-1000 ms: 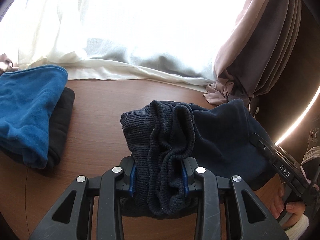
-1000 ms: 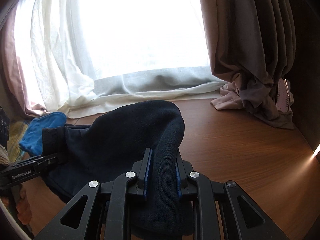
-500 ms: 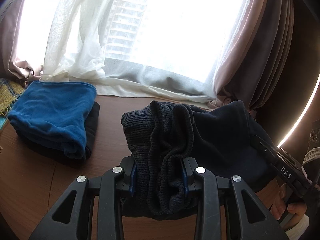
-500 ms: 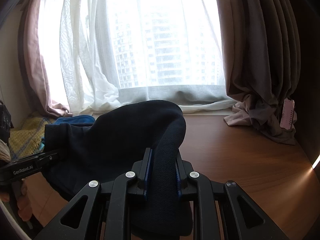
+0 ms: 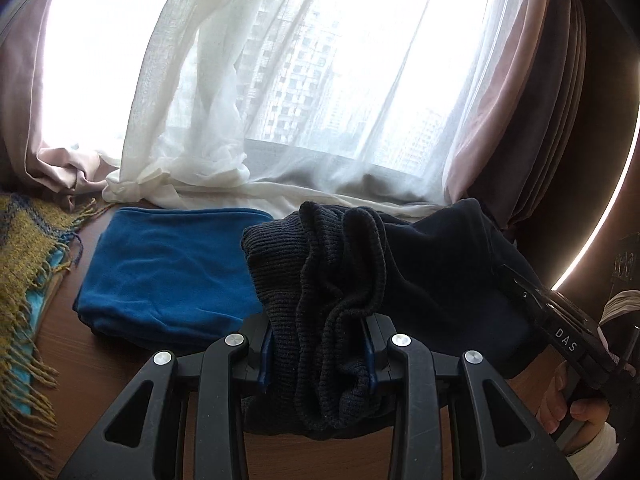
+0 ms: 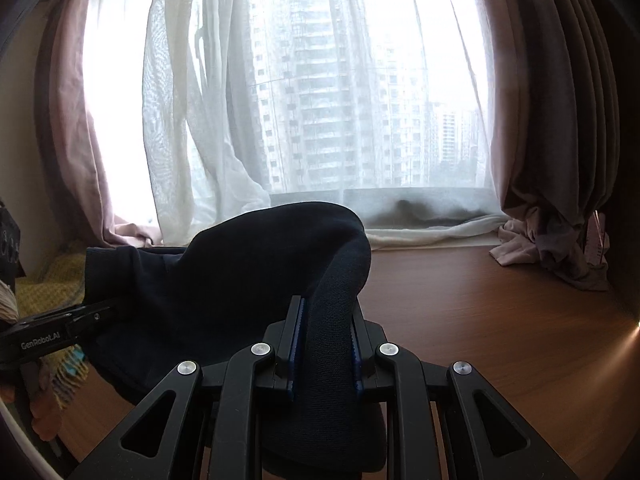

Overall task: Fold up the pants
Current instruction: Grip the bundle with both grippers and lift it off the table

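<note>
Over the last second both views had tilted up: more window and less table showed ahead of each gripper, and the blue stack slid from far left to just left of the left gripper [image 5: 318, 354]. The pants [image 5: 436, 280] kept the same shape between the two clamps, so they seemed to be carried as a folded bundle, lifted off the table [image 6: 500, 320], probably toward that stack. The folding itself looked nearly done; placing remained.

The left gripper was clamped on the ribbed knit band, bunched in thick wrinkled ridges between its blue pads. The right gripper [image 6: 324, 354] was clamped on a smooth rounded fold of the same dark navy fabric, which arched up and away to its left in a soft, fleecy hump.

Left of the left gripper lay the blue fleece [image 5: 168, 272], folded flat over something darker, and beyond it a fringed yellow woven scarf [image 5: 28, 264]. The table was glossy brown wood; sheer white curtains [image 5: 248, 112] pooled ahead.
</note>
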### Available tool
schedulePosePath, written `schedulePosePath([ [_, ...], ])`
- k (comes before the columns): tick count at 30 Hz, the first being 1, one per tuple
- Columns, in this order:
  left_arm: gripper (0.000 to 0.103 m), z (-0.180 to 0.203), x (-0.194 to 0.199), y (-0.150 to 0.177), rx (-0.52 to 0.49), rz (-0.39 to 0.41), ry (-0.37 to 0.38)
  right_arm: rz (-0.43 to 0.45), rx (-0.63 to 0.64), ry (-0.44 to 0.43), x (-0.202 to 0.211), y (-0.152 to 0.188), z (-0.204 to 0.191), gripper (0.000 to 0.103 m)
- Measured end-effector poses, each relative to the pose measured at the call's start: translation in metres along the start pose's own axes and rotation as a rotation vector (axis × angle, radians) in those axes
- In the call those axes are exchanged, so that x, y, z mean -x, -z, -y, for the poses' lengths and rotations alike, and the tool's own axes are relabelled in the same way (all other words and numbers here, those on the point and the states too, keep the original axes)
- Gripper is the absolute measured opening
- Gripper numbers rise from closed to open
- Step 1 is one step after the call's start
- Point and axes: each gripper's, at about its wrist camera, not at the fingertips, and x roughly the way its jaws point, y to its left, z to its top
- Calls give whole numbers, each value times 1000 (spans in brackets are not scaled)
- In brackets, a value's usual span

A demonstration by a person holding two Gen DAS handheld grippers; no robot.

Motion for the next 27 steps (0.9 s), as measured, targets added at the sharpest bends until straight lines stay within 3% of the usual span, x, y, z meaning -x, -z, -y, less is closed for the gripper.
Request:
schedulePosePath([
  [14, 33, -112, -3, -49, -15, 4, -42, 24, 18, -26, -67, -27, -106, 21],
  [27, 33, -178, -44, -61, -8, -78, -65, -52, 16, -54, -131, -24, -141, 21],
])
